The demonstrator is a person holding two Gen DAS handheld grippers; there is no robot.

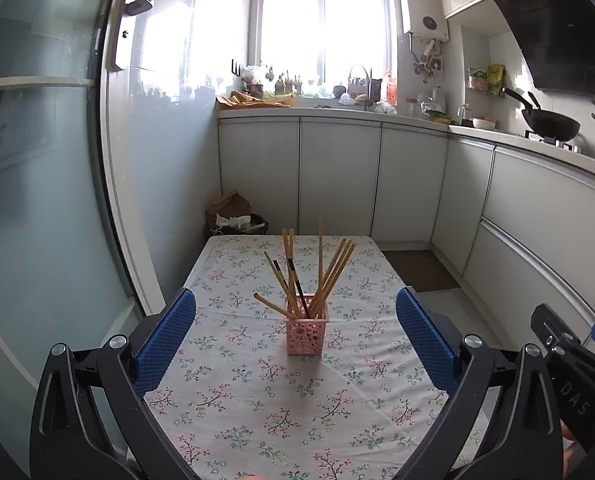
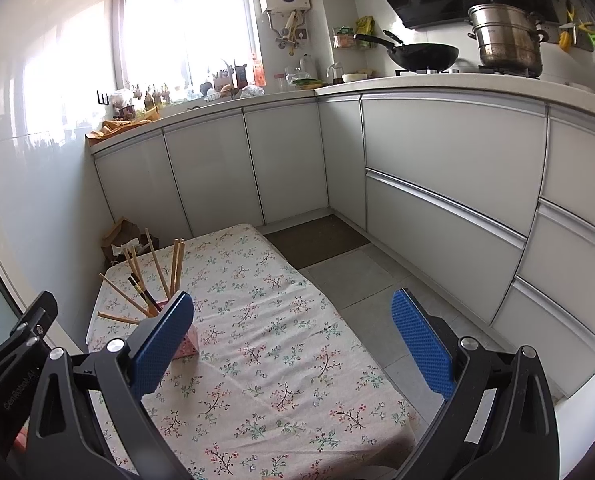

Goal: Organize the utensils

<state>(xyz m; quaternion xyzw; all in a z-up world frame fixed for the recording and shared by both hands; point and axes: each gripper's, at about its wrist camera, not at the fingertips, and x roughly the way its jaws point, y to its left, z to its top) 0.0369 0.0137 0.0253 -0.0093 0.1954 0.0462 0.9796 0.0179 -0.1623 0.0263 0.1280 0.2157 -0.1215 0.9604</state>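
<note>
On the flowered tablecloth [image 1: 257,392], mid-frame, the pink holder [image 1: 306,330] with upright chopsticks [image 1: 320,264] sits straight ahead of your left gripper [image 1: 295,336], nearer than your right gripper [image 2: 293,340]; both are spread and empty.

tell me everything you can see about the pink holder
The pink holder is a small square basket, seemingly plastic, with lattice-cut walls. It stands upright on the floral tablecloth, near the table's middle. Chopsticks fan out of it, mostly pale wood, a few dark-tipped. Neither gripper touches it; in the right wrist view a blue finger half hides it.
</note>
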